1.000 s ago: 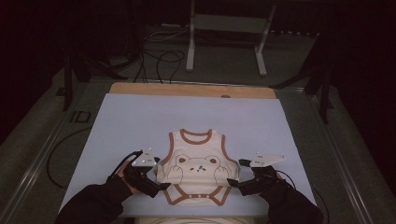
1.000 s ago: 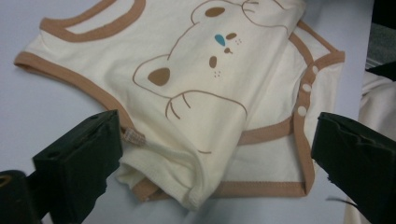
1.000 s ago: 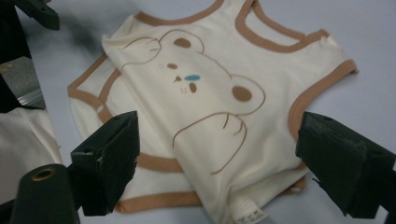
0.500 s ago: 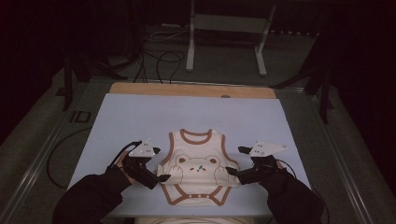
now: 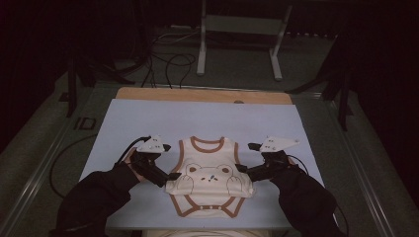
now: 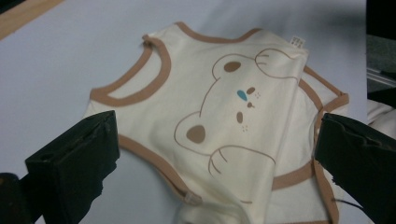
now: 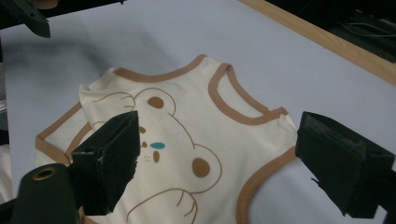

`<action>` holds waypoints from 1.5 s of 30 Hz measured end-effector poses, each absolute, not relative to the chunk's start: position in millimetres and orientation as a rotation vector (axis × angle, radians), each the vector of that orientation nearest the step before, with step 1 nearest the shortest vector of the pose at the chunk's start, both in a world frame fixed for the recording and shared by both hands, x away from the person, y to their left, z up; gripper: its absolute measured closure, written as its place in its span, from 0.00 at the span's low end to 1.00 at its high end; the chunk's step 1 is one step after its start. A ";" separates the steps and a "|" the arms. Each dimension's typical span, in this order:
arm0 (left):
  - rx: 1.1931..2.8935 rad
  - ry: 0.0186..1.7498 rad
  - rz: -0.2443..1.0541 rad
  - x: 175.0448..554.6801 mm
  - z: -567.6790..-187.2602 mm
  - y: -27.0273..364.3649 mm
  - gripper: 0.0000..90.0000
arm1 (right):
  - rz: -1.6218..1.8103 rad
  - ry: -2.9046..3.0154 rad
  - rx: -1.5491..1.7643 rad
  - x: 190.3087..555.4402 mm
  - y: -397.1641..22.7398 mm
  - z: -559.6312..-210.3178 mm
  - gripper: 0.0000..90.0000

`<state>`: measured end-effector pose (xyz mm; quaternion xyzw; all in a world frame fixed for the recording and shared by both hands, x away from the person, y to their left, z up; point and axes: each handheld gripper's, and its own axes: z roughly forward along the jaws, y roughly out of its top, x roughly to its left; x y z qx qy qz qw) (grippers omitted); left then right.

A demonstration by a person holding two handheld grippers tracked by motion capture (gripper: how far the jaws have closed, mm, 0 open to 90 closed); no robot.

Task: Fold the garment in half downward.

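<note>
A cream baby bodysuit [image 5: 210,170] with brown trim and a bear print lies on the pale blue mat [image 5: 148,118], neck toward the far side. Its upper layer sits folded over the snap end. My left gripper [image 5: 169,177] is at the garment's left edge, jaws open. My right gripper [image 5: 243,171] is at its right edge, also open. In the left gripper view the bodysuit [image 6: 224,107] spreads between and beyond the wide-apart jaws of the gripper [image 6: 212,163]. The right gripper view shows the bodysuit [image 7: 187,126] lying the same way under that gripper [image 7: 226,163].
A wooden strip [image 5: 197,95] borders the mat's far edge. Beyond the table stand a metal frame [image 5: 237,44] and loose cables [image 5: 168,59] on the floor. Bare mat lies on all sides of the garment.
Both grippers have moved away from the person, along the bodysuit's sides. The garment itself has hardly shifted.
</note>
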<state>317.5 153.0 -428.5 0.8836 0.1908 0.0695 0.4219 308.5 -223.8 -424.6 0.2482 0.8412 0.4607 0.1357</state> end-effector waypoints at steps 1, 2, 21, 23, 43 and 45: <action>2.212 0.477 0.174 320.3 -428.2 152.6 0.01 | 1.331 2.437 0.717 310.8 -223.1 -425.0 0.15; 2.209 0.475 0.170 323.6 -428.2 152.3 0.01 | 1.334 2.439 0.720 313.2 -222.2 -425.6 0.16; 2.230 0.550 0.173 370.0 -450.8 145.4 0.01 | 1.296 2.534 0.705 363.4 -212.0 -454.1 0.16; 2.230 0.560 0.157 374.0 -453.8 144.8 0.01 | 1.285 2.540 0.732 368.7 -211.5 -458.4 0.15; 2.273 0.684 0.147 412.1 -488.3 144.0 0.06 | 1.180 2.581 0.909 410.0 -210.8 -491.8 0.17; 2.273 0.686 0.142 414.8 -491.2 144.4 0.07 | 1.152 2.589 0.919 412.6 -209.9 -495.9 0.17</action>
